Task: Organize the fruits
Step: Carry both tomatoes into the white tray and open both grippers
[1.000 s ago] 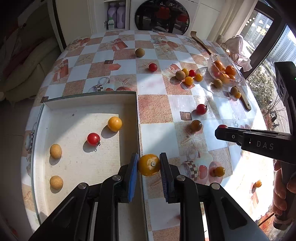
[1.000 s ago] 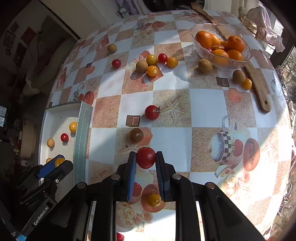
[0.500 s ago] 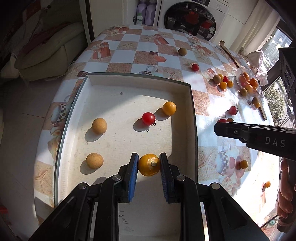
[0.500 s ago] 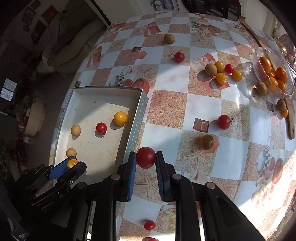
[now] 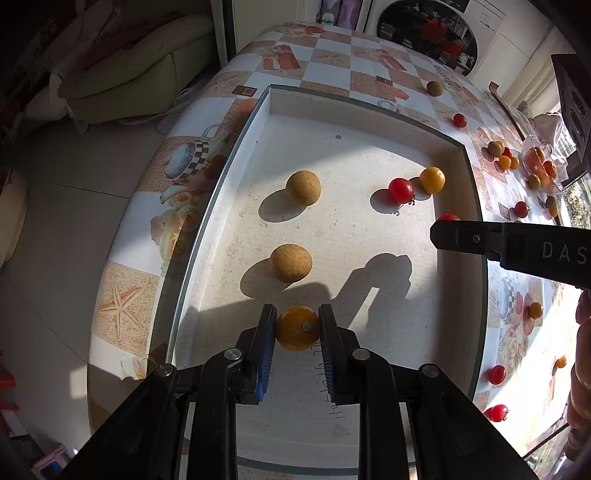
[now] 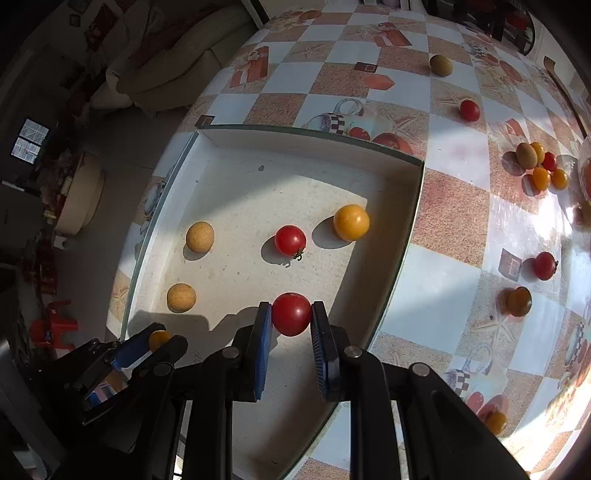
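Clamped on a yellow tomato (image 5: pixel 297 328), both blue pads of the left gripper (image 5: pixel 297 330) at lower centre of the left wrist view, above the white tray (image 5: pixel 354 107). Clamped likewise on a red tomato (image 6: pixel 291 314), the right gripper (image 6: pixel 291 317) at lower centre of the right wrist view, also over the tray, near its right wall.

Inside the tray in both views: two tan round fruits (image 5: pixel 303 187) (image 5: pixel 290 263), a loose red tomato (image 5: pixel 401 190) and a yellow-orange fruit (image 5: pixel 432 180) just beside it.

Seen only from the left wrist: the right gripper edge-on as a black bar at right of frame, with only a sliver of red showing at its tip; part of a hand (image 5: pixel 581 354) at the right edge; a glass bowl of oranges (image 5: pixel 541 166) at upper right; a washing machine door (image 5: pixel 424 27) at top.

Seen only from the right wrist: the left gripper at lower left of frame with a bit of yellow between its pads; a dark brownish tomato (image 6: pixel 519 301) and a red one (image 6: pixel 545 265) on the checked tablecloth (image 6: pixel 450 206) at right; a red stool (image 6: pixel 55 326) on the floor at left.
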Demonstrator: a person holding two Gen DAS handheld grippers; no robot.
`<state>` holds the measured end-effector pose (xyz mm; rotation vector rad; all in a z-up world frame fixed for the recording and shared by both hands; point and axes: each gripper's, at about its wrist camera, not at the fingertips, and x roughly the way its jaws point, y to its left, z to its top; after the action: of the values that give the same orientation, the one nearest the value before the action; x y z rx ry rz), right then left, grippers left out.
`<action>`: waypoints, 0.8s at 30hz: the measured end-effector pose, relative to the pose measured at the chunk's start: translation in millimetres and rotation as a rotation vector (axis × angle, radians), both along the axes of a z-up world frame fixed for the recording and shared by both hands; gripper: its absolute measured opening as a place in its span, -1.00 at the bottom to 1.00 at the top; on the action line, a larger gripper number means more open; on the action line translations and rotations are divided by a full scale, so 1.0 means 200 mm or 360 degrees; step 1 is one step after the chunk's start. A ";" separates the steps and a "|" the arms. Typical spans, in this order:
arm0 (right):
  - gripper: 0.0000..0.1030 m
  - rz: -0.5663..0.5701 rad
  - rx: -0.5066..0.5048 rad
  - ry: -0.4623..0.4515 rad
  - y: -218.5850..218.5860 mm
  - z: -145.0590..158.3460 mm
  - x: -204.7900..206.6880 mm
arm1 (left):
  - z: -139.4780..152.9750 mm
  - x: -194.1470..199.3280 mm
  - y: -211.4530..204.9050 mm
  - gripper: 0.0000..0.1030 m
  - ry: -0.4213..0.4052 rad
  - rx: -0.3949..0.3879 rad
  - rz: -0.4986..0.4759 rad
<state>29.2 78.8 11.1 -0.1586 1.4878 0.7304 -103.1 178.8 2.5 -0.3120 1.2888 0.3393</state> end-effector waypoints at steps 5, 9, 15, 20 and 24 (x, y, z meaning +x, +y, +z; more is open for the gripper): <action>-0.55 0.0017 -0.0048 0.0004 0.06 -0.06 -0.01 | -0.06 -0.02 0.03 -0.52 0.0035 -0.0003 0.0019; -0.55 0.0025 -0.0083 -0.0021 0.07 -0.08 -0.01 | -0.08 -0.02 0.02 -0.52 0.0043 0.0020 0.0002; -0.55 0.0047 -0.0132 -0.0056 0.12 -0.13 -0.01 | -0.08 -0.01 -0.02 -0.52 0.0046 0.0087 -0.0057; -0.52 0.0050 -0.0136 -0.0091 0.12 -0.13 -0.03 | -0.08 -0.01 -0.05 -0.51 0.0052 0.0158 -0.0094; -0.40 0.0043 -0.0099 -0.0054 0.11 -0.13 -0.02 | -0.08 0.01 -0.07 -0.50 0.0062 0.0197 -0.0118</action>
<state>24.8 101.4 -14.9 -0.2374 1.4793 0.7002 -101.9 165.0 -13.6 -0.1526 1.3082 0.3619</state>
